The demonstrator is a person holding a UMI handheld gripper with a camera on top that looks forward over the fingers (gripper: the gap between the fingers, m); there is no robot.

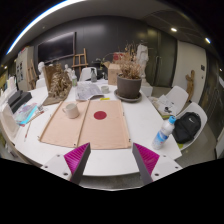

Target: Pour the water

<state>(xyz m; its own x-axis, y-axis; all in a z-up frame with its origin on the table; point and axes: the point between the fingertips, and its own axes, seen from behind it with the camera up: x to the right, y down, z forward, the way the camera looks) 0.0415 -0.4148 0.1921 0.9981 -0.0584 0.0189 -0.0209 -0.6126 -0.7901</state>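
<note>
The gripper (111, 160) hung above the near edge of a round white worktop (140, 120), its two fingers spread wide with nothing held between them; the magenta pads (78, 157) faced each other across open space. Just ahead of the fingers lay a brown cardboard sheet (90, 125) made of two panels, with a small red disc (100, 115) resting on it near the middle. At the far left corner of that sheet stood a small pale cup (70, 110). A plastic water bottle (164, 131) with a blue label lay tilted on the worktop well to the right of the sheet, beyond the right finger and apart from the cup. Farther back, past the cardboard, a dark pot (129, 87) held a dried plant, and a second clump of dried stems (60, 82) rose to the left of it. White crumpled material (88, 90) sat between the two. A bluish object (27, 114) lay on the worktop's left side, too small to identify. White chairs (188, 118) ringed the worktop on the right, and a dim room with dark walls lay behind.
</note>
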